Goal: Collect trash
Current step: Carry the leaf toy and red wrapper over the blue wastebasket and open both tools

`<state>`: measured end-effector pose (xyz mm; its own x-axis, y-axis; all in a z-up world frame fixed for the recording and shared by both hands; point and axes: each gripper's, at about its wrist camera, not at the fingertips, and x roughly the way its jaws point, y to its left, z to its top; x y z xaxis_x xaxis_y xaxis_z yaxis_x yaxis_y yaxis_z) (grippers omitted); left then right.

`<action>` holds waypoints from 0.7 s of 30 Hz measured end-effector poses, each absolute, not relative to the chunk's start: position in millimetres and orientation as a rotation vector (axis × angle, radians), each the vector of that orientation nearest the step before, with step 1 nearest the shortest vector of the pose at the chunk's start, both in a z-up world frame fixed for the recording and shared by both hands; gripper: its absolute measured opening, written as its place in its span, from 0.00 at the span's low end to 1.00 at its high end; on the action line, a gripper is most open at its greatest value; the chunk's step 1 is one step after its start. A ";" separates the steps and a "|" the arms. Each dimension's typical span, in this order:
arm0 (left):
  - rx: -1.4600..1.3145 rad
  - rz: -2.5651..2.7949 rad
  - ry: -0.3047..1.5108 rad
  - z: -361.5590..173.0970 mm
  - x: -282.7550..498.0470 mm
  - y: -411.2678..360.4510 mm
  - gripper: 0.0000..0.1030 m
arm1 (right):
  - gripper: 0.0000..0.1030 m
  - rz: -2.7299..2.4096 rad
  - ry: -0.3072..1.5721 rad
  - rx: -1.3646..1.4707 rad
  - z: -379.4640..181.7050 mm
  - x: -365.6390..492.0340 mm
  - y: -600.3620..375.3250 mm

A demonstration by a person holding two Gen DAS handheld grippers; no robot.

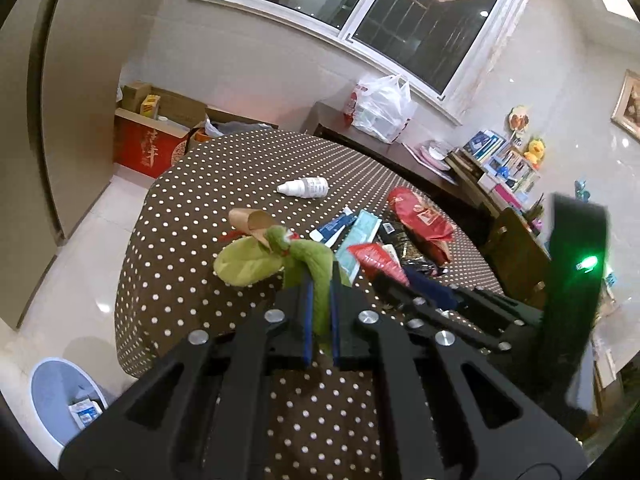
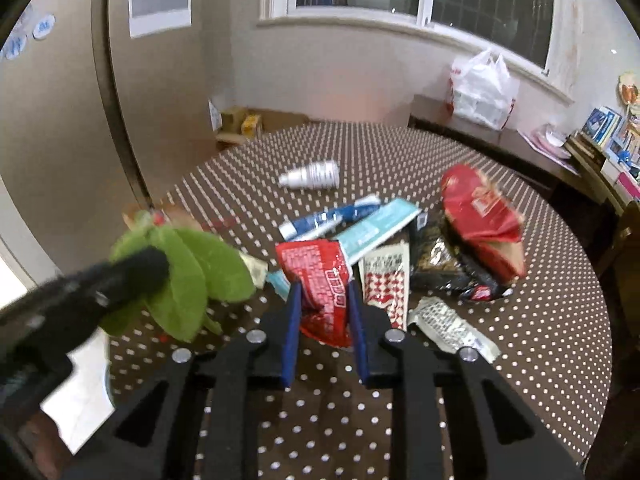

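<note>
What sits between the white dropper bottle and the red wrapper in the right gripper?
The blue-white tube and teal packet lie between the white bottle and the red wrapper in the right gripper; right wrist view.

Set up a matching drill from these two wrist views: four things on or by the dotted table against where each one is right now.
1. green leafy stem
2. red wrapper
3. white dropper bottle
4. blue bin

a. on the floor beside the table
b. between the right gripper's pads
c. lying alone on the cloth
d. clamped in the left gripper

Pairs: 1-d, 2-b, 3-c, 4-a
</note>
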<state>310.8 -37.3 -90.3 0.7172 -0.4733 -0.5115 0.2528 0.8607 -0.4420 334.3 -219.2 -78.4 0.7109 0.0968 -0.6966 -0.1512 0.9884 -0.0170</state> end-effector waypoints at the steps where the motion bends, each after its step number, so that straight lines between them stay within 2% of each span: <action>1: -0.366 -0.414 0.652 -87.9 307.4 -33.8 0.06 | 0.22 0.143 0.754 -0.063 -72.0 330.2 -219.9; 9: -0.421 -0.372 0.600 -85.6 267.9 19.3 0.06 | 0.22 0.307 0.724 0.013 -40.1 299.4 -188.2; 21: -0.511 -0.147 0.628 -130.9 213.9 141.5 0.06 | 0.22 0.588 0.802 -0.040 -65.1 270.6 -38.6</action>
